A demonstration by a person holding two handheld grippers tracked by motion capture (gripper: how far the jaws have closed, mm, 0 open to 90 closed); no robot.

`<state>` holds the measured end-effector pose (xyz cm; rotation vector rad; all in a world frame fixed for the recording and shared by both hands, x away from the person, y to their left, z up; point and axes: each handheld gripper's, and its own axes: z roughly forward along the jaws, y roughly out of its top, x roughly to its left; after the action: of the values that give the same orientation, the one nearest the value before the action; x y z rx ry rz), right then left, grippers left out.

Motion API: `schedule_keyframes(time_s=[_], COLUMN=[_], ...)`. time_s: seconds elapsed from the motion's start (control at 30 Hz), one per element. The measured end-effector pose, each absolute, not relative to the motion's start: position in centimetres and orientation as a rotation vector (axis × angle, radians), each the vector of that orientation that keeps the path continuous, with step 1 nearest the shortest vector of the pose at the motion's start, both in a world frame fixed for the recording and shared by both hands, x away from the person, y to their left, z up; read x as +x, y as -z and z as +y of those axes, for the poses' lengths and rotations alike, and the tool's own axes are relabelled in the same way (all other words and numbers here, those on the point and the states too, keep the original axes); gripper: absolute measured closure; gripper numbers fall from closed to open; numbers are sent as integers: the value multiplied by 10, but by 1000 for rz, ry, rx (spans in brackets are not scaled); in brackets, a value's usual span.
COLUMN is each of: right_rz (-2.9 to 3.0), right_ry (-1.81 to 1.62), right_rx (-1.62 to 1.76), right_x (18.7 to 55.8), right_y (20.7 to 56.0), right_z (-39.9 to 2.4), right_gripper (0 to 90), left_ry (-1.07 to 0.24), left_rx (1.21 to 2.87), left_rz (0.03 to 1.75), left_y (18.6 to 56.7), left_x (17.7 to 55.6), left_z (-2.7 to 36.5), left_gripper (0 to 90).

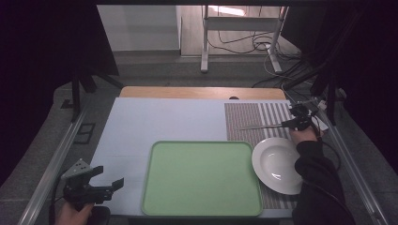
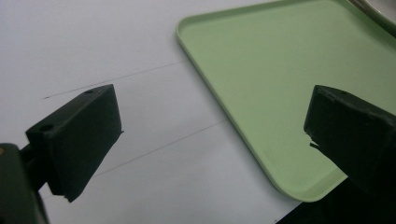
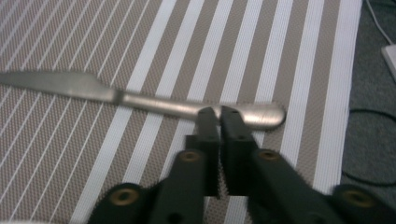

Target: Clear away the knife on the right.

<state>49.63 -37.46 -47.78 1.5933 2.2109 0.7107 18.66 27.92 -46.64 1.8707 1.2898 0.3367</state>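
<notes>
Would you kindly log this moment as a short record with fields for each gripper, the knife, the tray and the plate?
left gripper: open, held off the tray's near left corner
right gripper: jaws closed on the knife's handle, near its end
knife: over the striped placemat, blade pointing left
tray: green, nothing on it
plate: white, on the placemat, right of the tray
</notes>
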Motion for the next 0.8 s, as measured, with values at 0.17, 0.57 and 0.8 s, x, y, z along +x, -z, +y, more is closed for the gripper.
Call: schedule_keyframes(time_s=[0.17,0.57,0.8], right_rz=[2179,2143,2185], right_ry=[-718,-598,-532], right_rx=[1613,1639,1630], right_x=[508,532,524], right_y=[480,496,494], right_z=[-375,-373,-379], right_gripper=[900,900,900], left_ry=[-334,-329,-330], left_rx=[1871,1870,1869], left_rz=[1291,1294,1298], left_y=[466,467,467], left_x=[187,187,186], left_z=[279,280,280], left_gripper=[39,41,41])
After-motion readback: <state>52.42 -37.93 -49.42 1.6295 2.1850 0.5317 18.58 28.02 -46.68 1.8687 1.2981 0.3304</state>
